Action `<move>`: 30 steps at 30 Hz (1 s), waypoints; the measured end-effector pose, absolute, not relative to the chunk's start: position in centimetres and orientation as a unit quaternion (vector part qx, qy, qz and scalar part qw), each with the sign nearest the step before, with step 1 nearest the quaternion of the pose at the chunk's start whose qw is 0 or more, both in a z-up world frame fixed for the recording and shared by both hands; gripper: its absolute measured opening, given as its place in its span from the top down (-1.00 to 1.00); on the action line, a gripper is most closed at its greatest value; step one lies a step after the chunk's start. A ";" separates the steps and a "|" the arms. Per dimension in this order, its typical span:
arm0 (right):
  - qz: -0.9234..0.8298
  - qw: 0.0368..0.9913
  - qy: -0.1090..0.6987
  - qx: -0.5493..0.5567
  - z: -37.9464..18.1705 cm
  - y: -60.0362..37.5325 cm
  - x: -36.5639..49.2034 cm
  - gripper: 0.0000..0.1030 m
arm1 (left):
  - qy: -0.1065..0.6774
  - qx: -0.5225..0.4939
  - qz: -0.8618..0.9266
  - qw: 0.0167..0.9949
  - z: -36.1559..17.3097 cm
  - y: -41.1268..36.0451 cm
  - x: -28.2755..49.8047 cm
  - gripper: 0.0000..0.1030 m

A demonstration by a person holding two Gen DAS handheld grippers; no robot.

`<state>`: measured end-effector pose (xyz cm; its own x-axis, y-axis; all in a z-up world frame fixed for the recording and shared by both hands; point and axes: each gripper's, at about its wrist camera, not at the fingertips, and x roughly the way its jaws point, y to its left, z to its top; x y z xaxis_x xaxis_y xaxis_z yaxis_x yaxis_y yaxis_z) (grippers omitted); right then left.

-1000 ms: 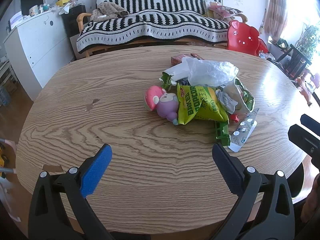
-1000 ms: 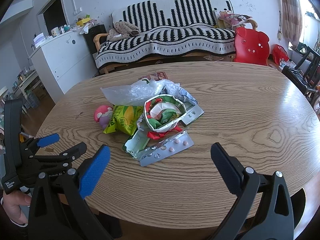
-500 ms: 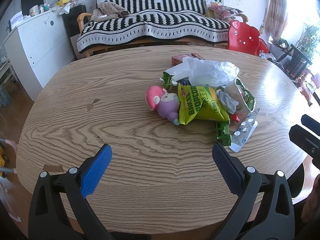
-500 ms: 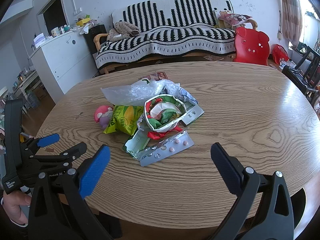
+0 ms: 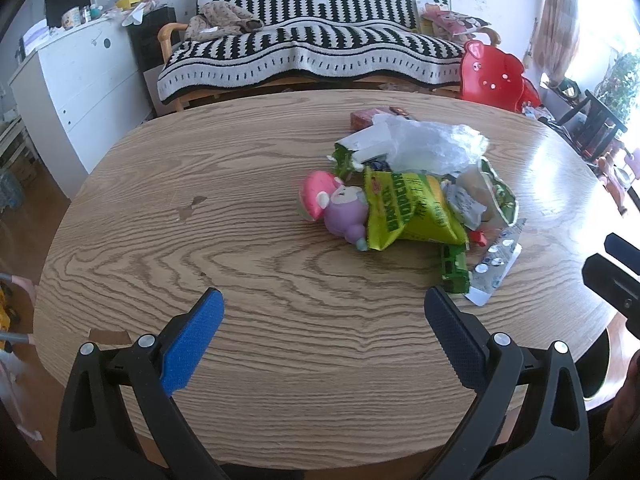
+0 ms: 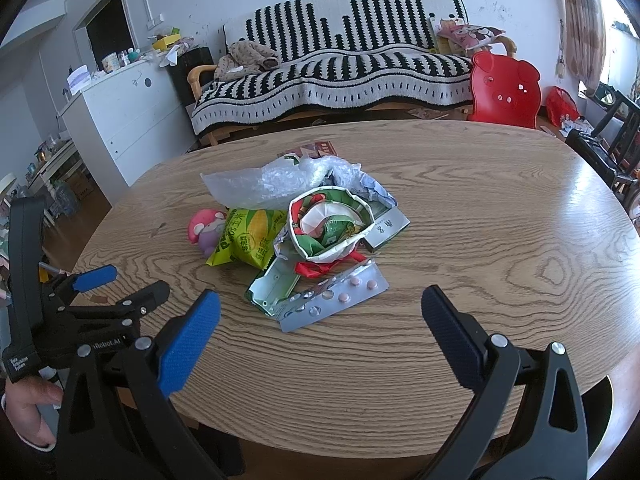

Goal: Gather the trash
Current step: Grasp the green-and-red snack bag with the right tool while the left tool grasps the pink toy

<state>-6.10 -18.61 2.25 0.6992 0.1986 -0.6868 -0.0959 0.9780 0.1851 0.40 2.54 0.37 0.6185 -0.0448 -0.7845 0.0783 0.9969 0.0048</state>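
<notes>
Two tools hover over the near edge of an oval wooden surface (image 5: 248, 256), both with fingers spread wide and nothing between them; the left tool (image 5: 322, 322) points at bare wood, with the trash pile ahead and to its right; the right tool (image 6: 320, 320) faces the pile more squarely, and the left tool (image 6: 116, 290) shows at the lower left of its view, gripped by a hand (image 6: 34, 412).

The trash lies heaped near the middle of the surface; a yellow-green popcorn bag (image 5: 404, 210) rests against a pink and purple toy (image 5: 334, 206) on its left; a clear plastic bag (image 5: 432, 144) lies crumpled at the far side of the heap; a round green and white wrapper (image 6: 330, 228) sits open on top, touching the popcorn bag; a pill blister (image 6: 336, 300) lies flat at the near edge of the pile, closest to the right tool, beside a torn green carton (image 6: 272, 286); a red scrap (image 6: 320, 268) pokes out from under the wrapper.

Beyond the surface stands a striped sofa (image 6: 340, 64), with a red chair (image 6: 504, 94) to its right.
</notes>
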 end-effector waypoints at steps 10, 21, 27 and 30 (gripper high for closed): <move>0.086 0.893 0.427 0.116 0.5 -19.4 0.3 -0.85 | 0.475 0.015 -0.026 0.880 -0.8 5.0 5.6 -0.90; 0.089 0.860 0.481 0.144 -3.1 -19.1 6.9 -0.42 | 0.493 -0.066 -0.059 0.865 -3.0 6.3 12.9 -0.90; 0.099 0.859 0.477 0.157 -2.7 -19.1 6.6 -0.23 | 0.487 -0.046 -0.078 0.869 -2.9 4.0 14.0 -0.83; 0.106 0.868 0.459 0.159 -1.7 -19.4 5.8 -0.21 | 0.499 -0.033 -0.088 0.861 -3.1 3.1 13.6 -0.16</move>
<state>5.78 -19.42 -1.72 0.5568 0.3299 -0.7624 -0.0385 0.9270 0.3730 13.59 3.07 -3.12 0.4864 -0.1839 -0.8542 0.1177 0.9825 -0.1445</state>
